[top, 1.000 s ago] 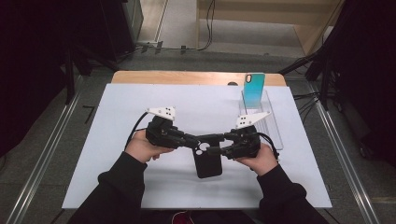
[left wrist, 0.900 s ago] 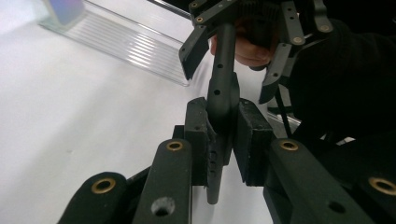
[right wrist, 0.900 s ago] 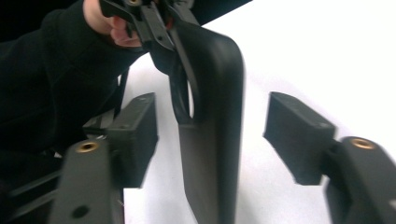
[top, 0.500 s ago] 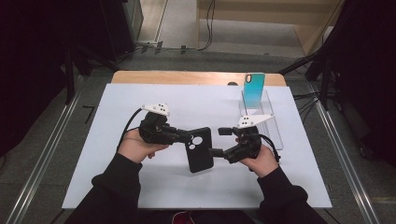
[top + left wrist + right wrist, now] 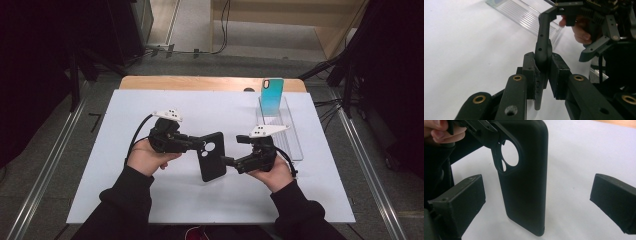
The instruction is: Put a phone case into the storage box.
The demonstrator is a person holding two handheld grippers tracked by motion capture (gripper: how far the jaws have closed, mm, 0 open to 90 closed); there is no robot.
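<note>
High view: matte black soft phone case with a round camera cutout (image 5: 212,156) sits over the white table mat (image 5: 110,165), roughly mid-mat and well left of the clear acrylic phone stand (image 5: 292,137), which is the landmark here. A teal smartphone (image 5: 271,96) leans upright at the stand's far end.

Left gripper (image 5: 192,144) has its 2 jaws clamped on the case's upper edge near the cutout; the left gripper view confirms both pads (image 5: 557,72) pressing the thin case wall (image 5: 543,45) edge-on.

Right gripper (image 5: 227,161) is on the stand side of the case. Its jaws have just been opening and now stand wide apart; in the right gripper view the case (image 5: 526,182) hangs between them with clear gaps to both pads (image 5: 465,195), no contact.

Key relation: the case's long axis runs near-to-far, slightly tilted, crosswise to both grippers, which point at each other across it. Left hand (image 5: 147,157) alone carries it. Right hand (image 5: 275,172) is nearer the stand and phone, so likely it goes for the phone next while the left keeps the case steady.
</note>
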